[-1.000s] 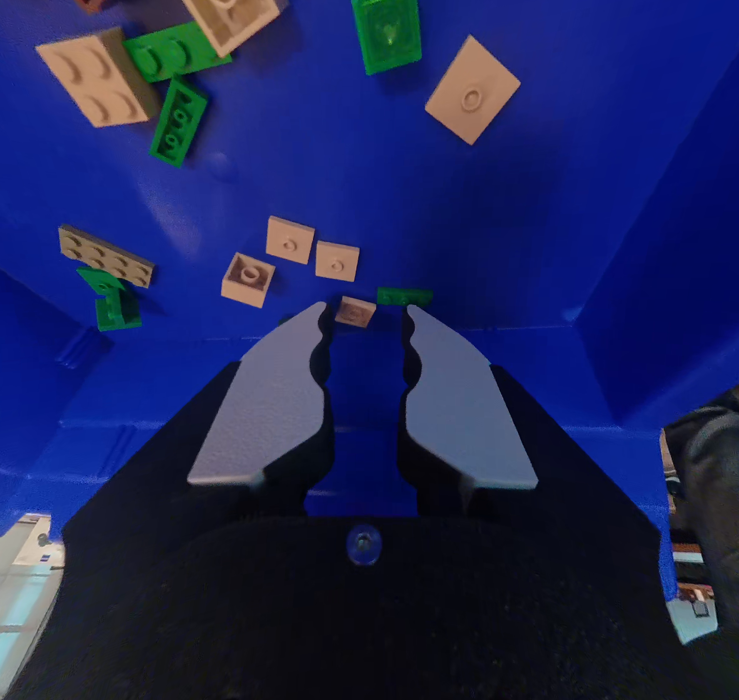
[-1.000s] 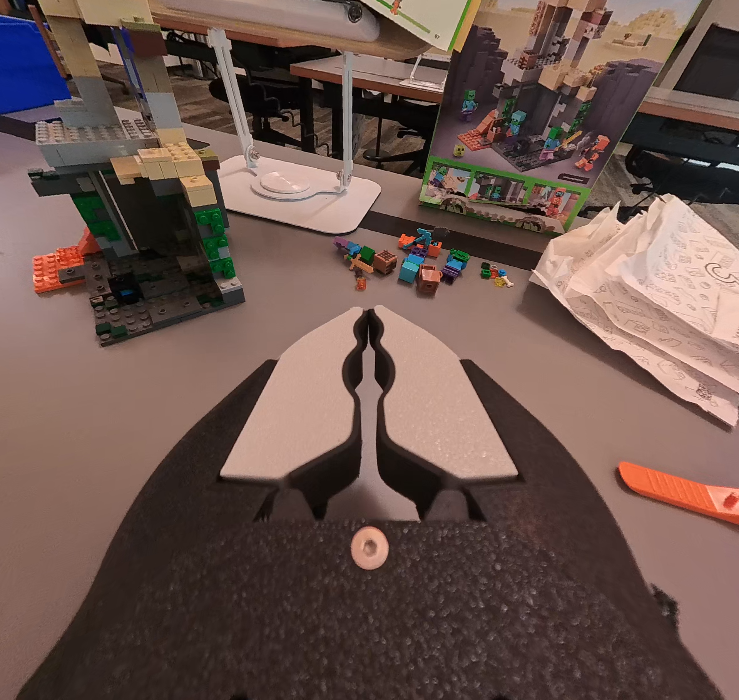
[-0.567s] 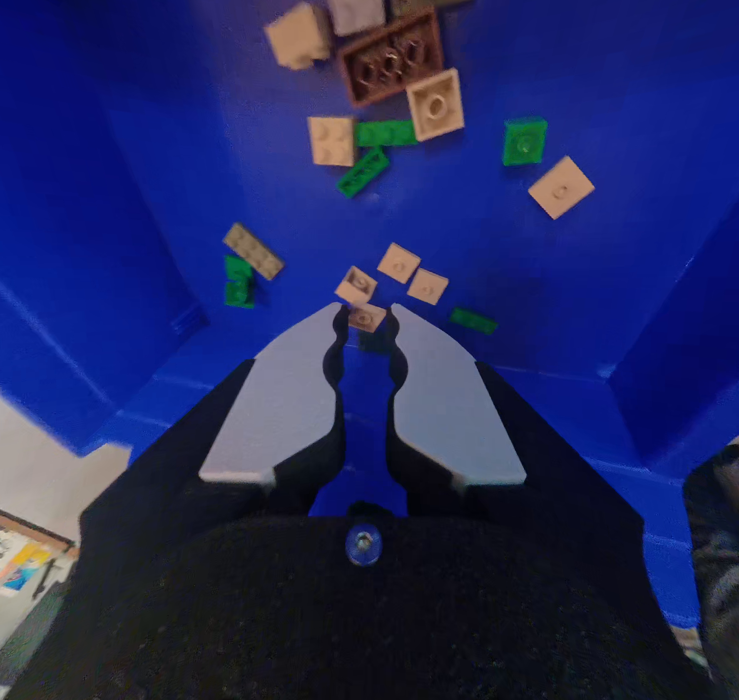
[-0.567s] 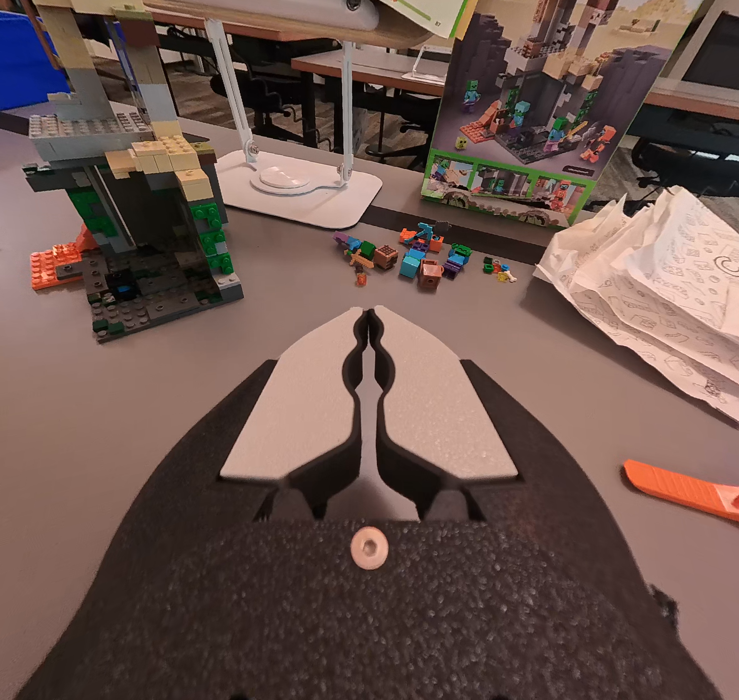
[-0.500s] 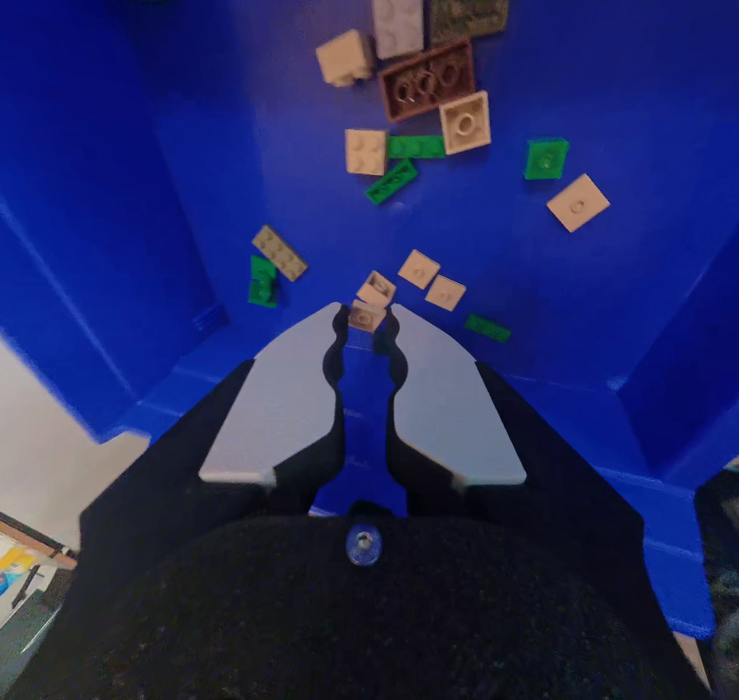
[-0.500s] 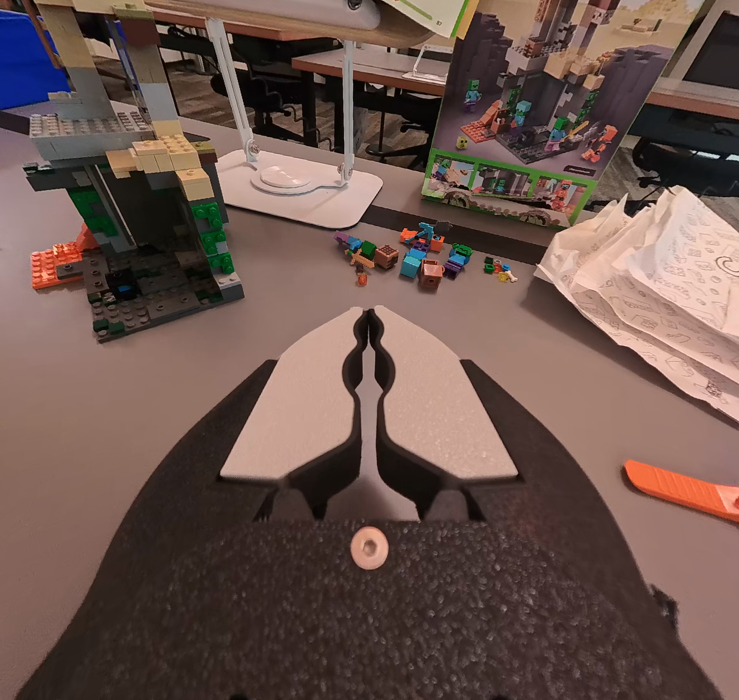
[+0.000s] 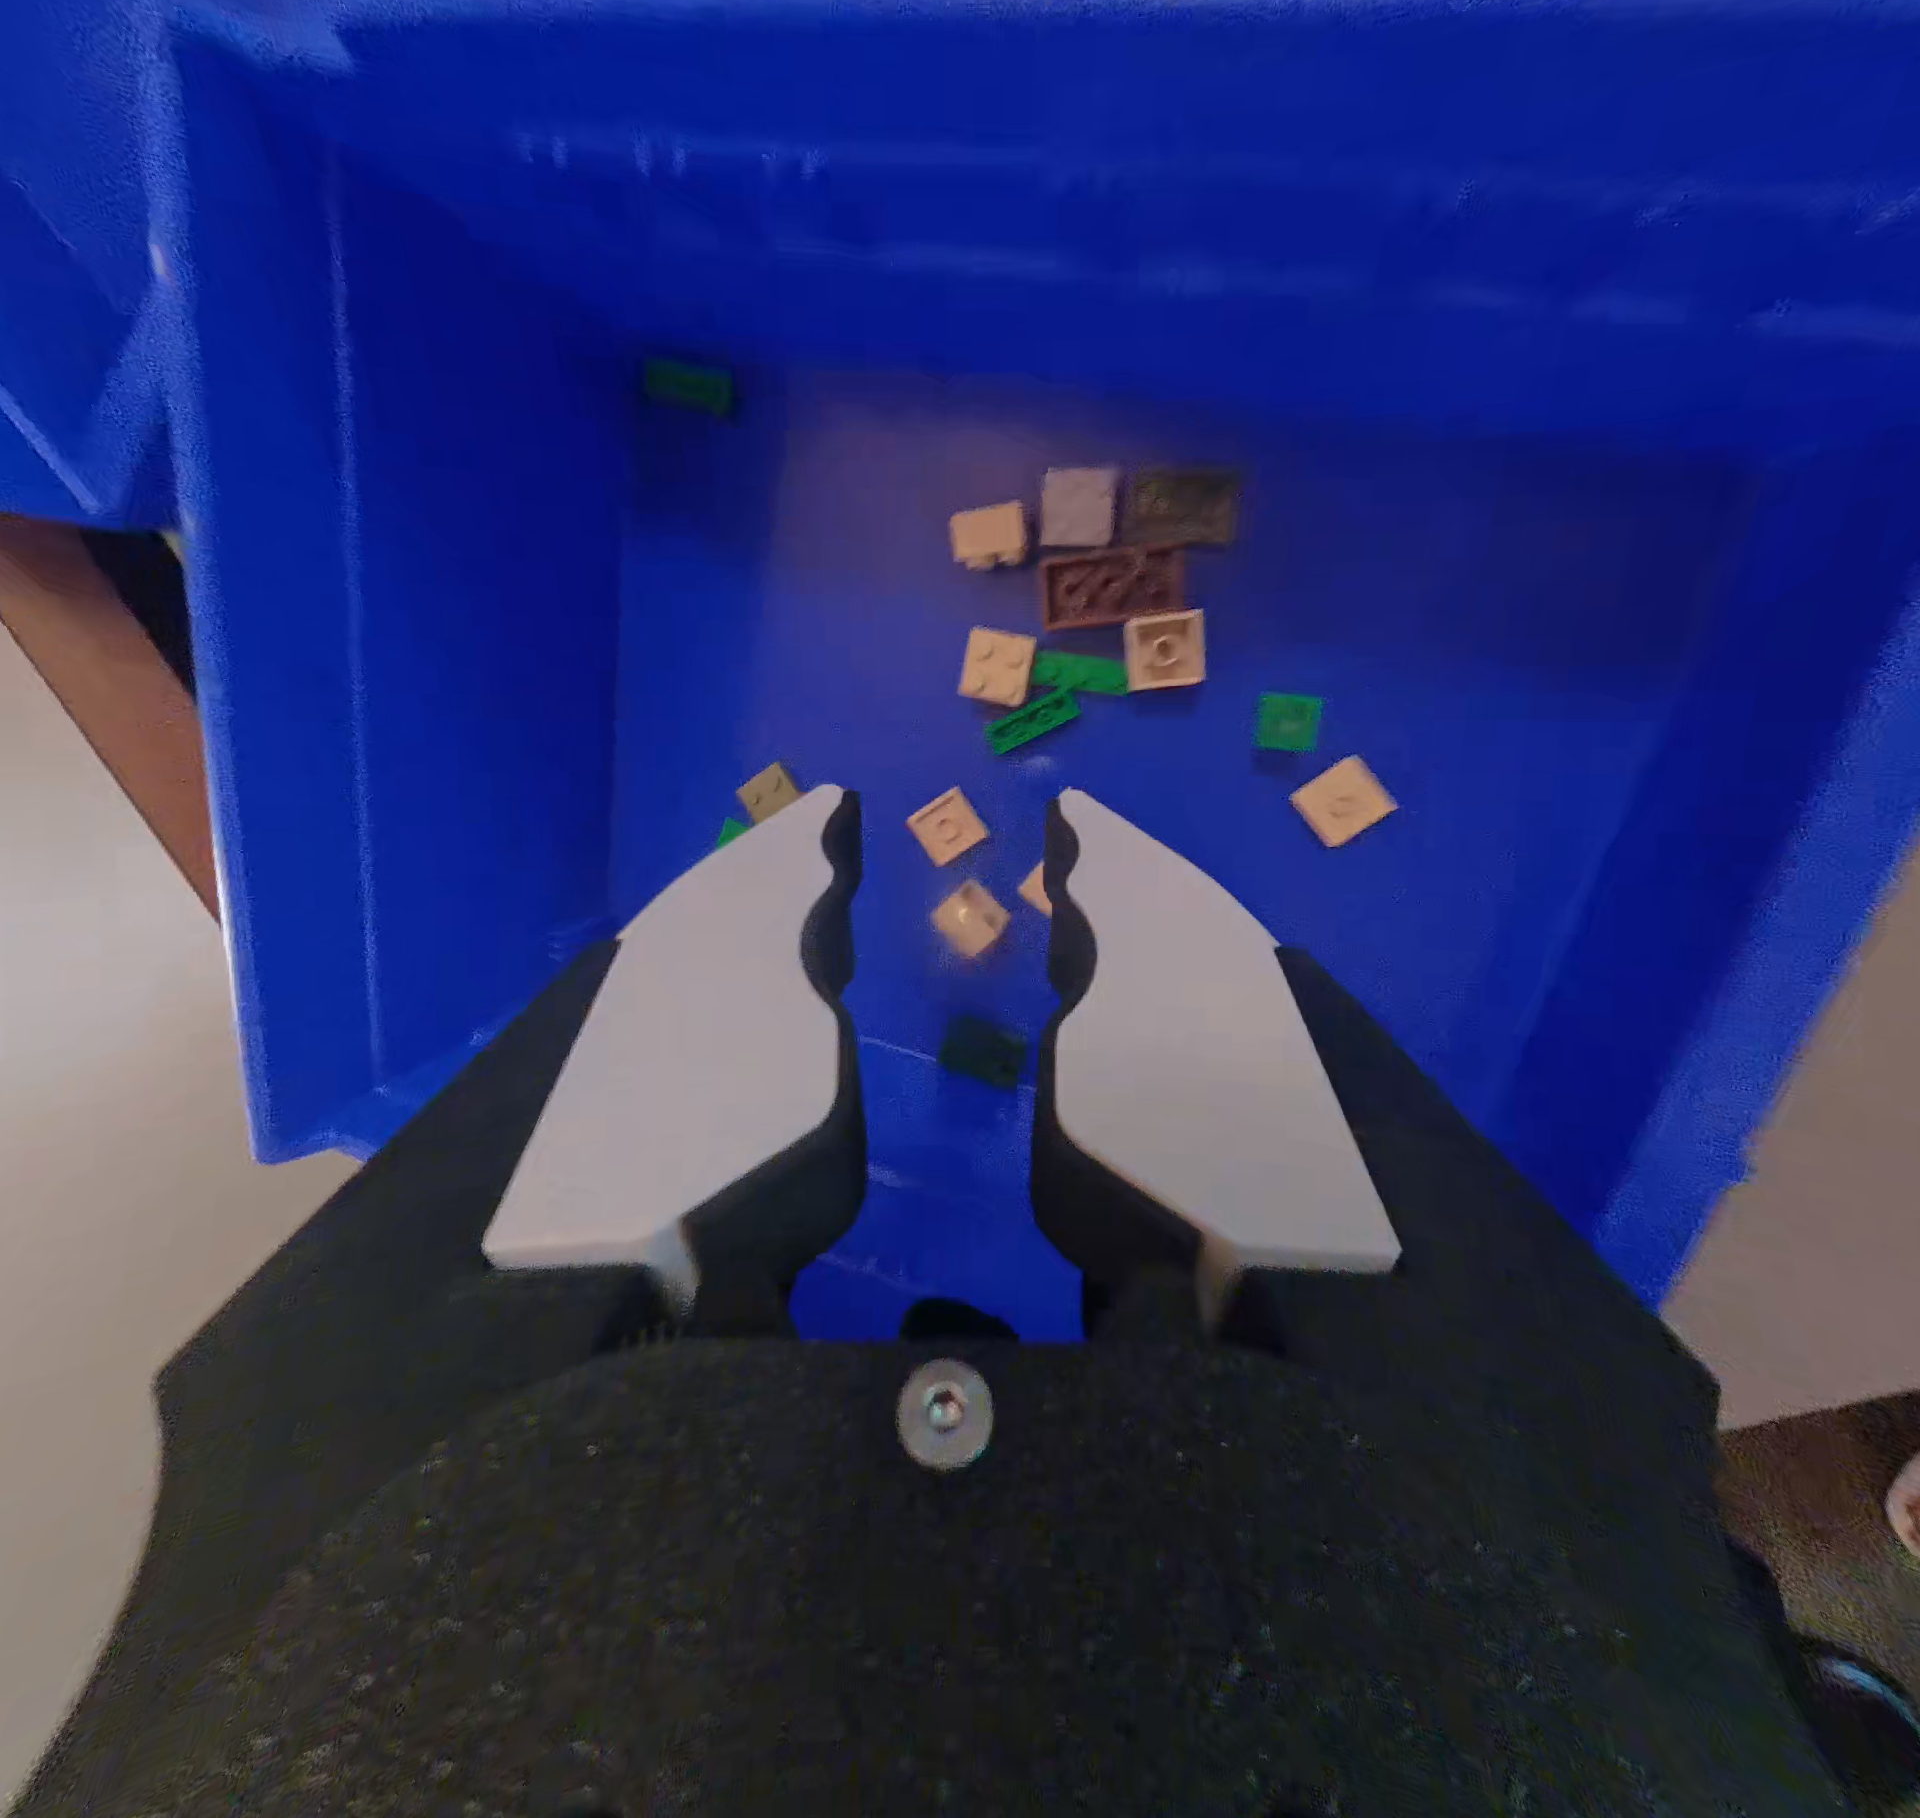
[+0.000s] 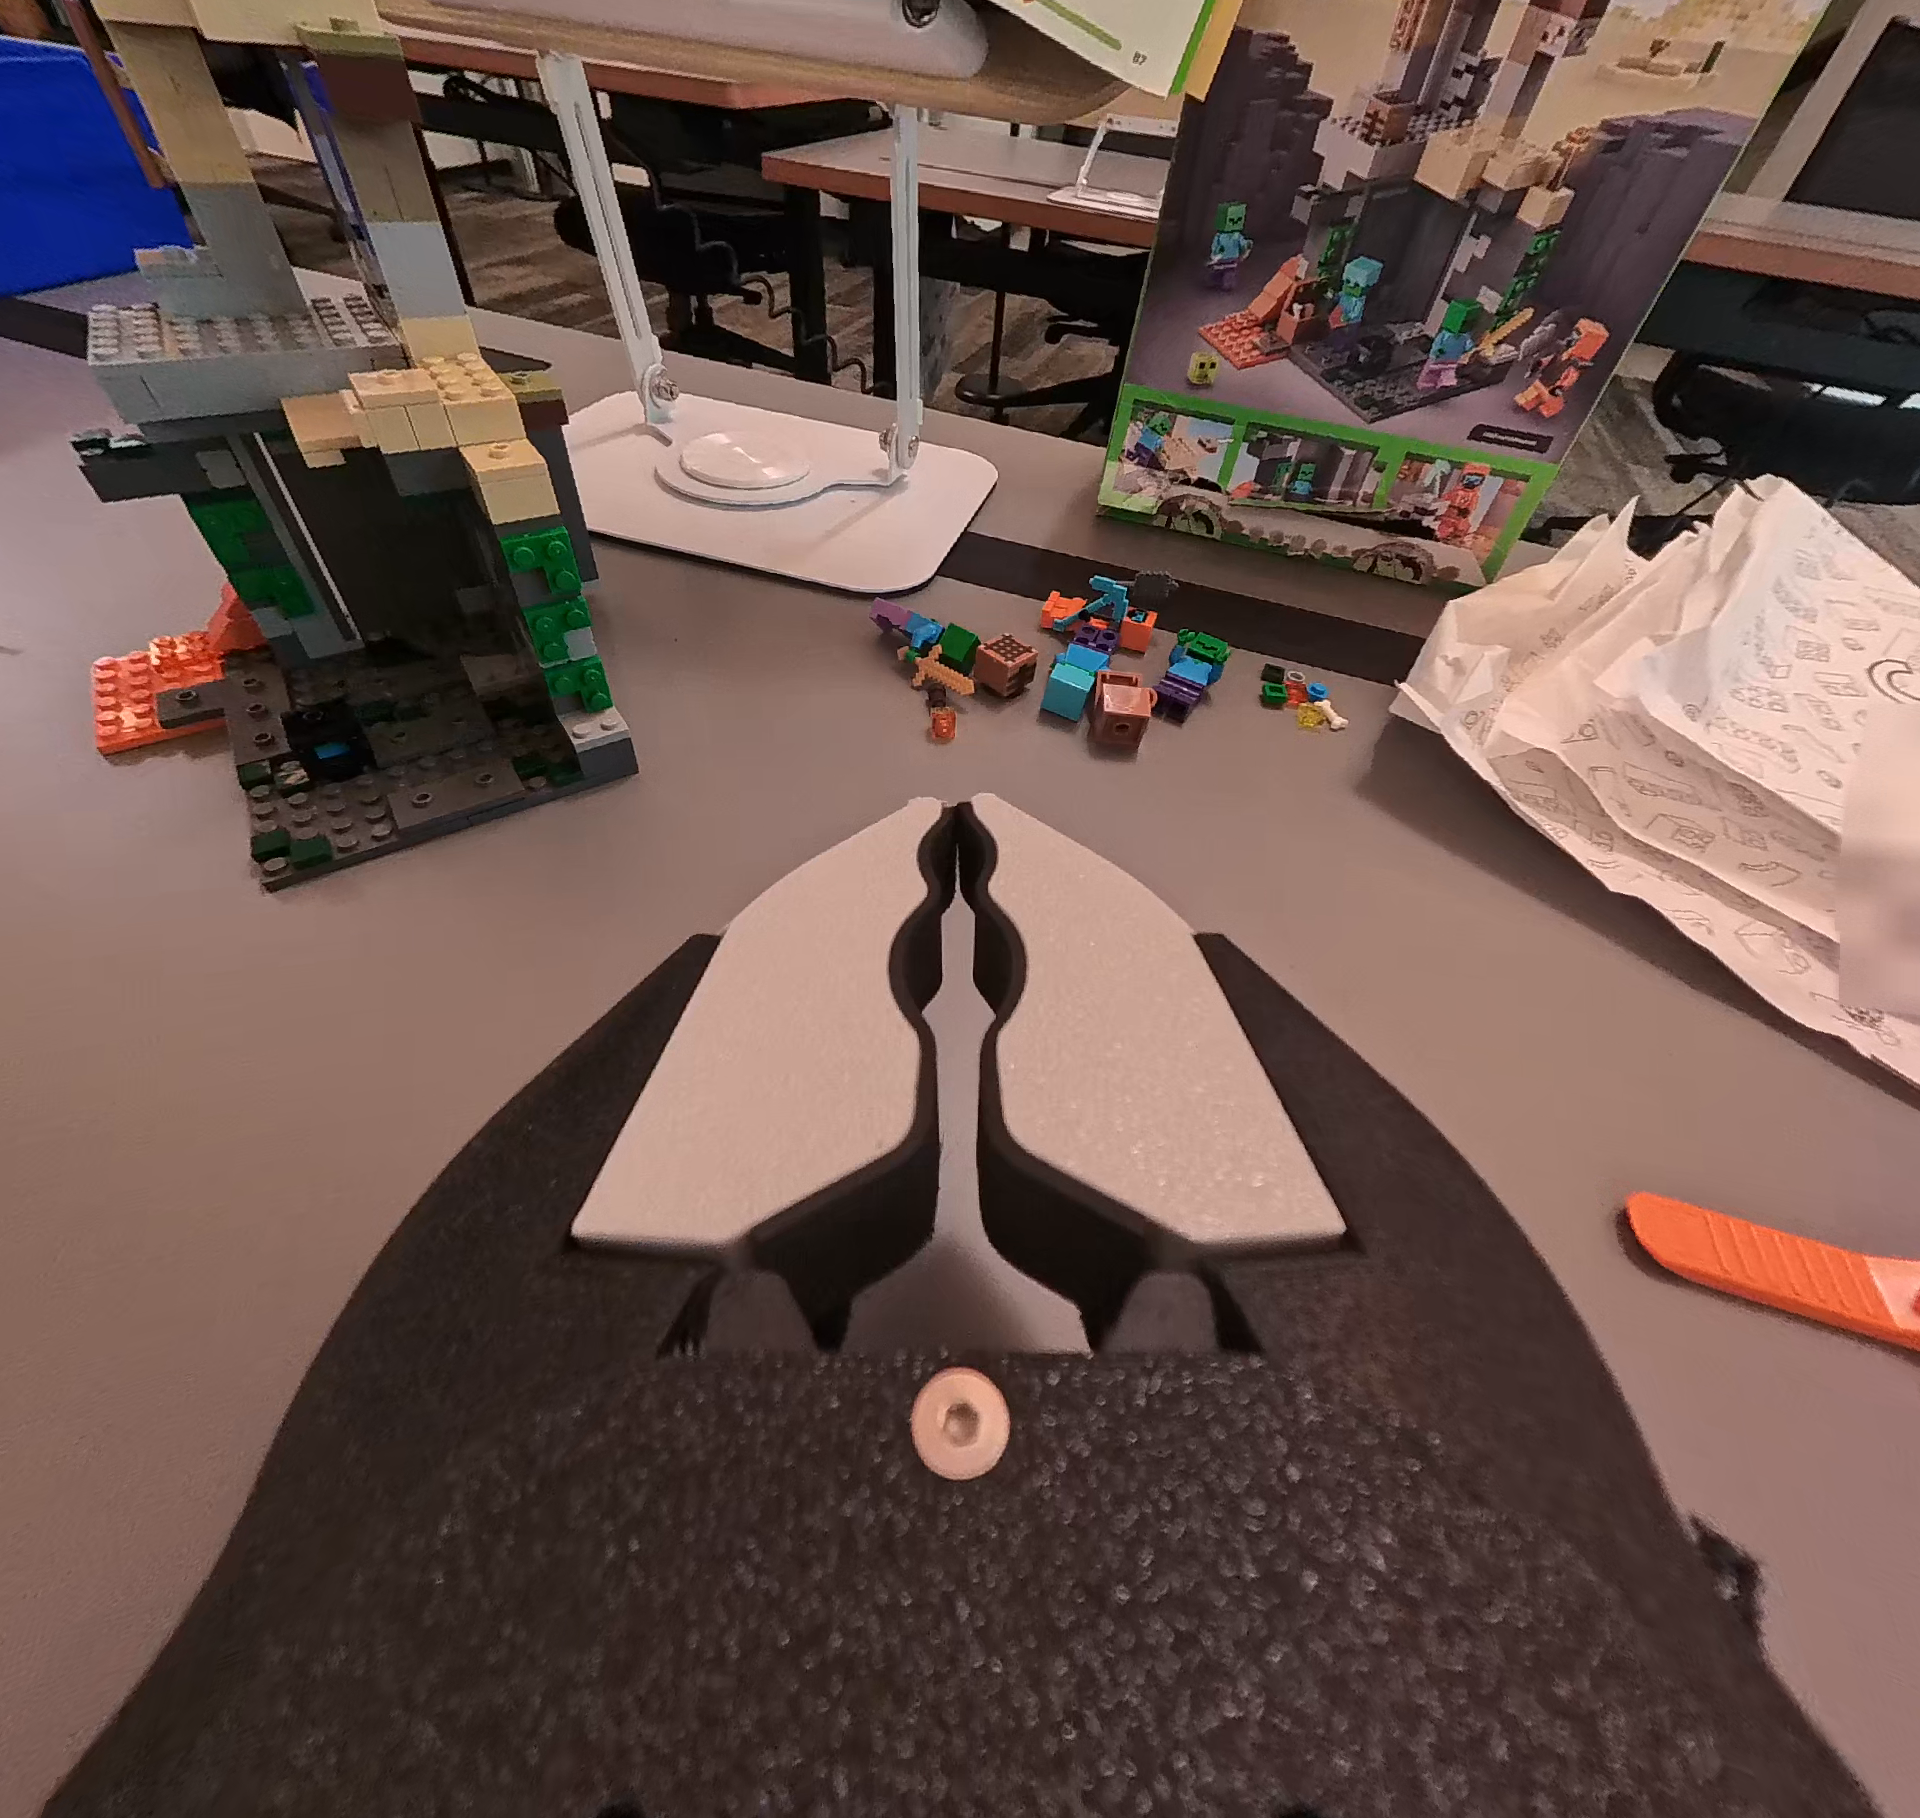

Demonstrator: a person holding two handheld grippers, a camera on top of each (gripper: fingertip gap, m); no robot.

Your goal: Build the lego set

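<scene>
Left gripper (image 7: 951, 812) parted, empty, above the blue bin (image 7: 436, 625). Below, between the fingers, a small tan plate (image 7: 968, 918), blurred. Likely light, rigid, slick; best pinched across opposite edges. Right gripper (image 8: 956, 808) closed, empty, near the half-built tower (image 8: 343, 521).

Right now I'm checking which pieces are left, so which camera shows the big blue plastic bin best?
The left wrist view. It looks straight into the big blue plastic bin, with loose tan, green and brown pieces on its floor beyond the open left gripper. The right wrist view shows only a blue sliver at the far left edge, probably that bin, contents hidden.
</scene>
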